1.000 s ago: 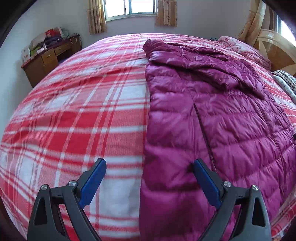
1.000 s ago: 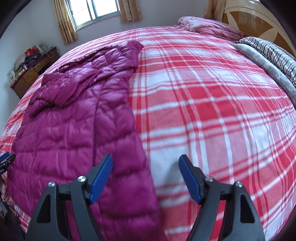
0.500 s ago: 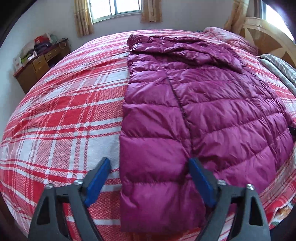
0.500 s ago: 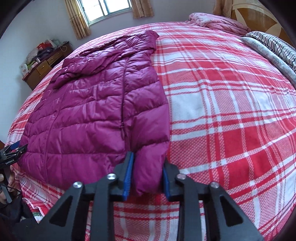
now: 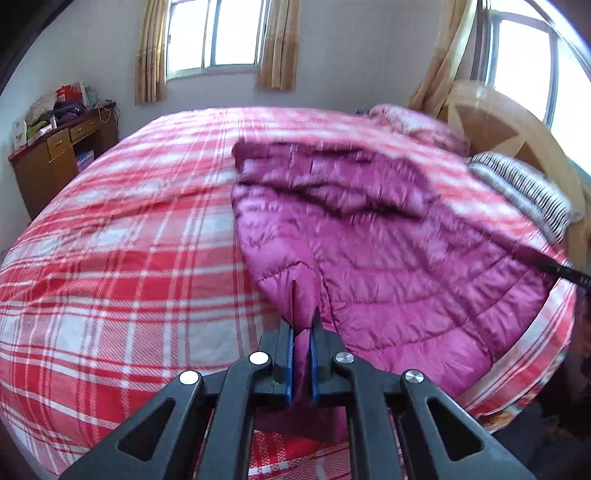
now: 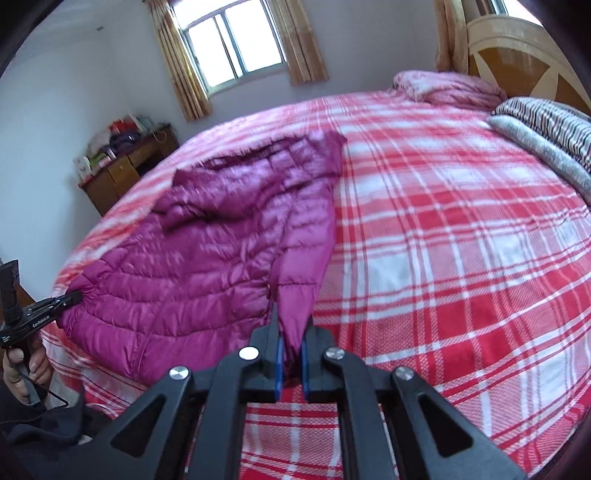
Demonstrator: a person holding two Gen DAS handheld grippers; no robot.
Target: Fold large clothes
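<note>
Both grippers, L (image 5: pixel 302 354) & R (image 6: pixel 290 363), clamping jacket (image 5: pixel 388 266) hem corners

A home bedroom: a bed (image 5: pixel 110 266) in a red plaid cover fills the view, its wooden headboard (image 6: pixel 524 59) far right, curtained windows (image 5: pixel 214 37) ahead, and a cluttered wooden dresser (image 5: pixel 59 155) far left.

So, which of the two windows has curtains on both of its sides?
The smaller window on the far wall; the window behind the headboard shows one curtain only.
</note>
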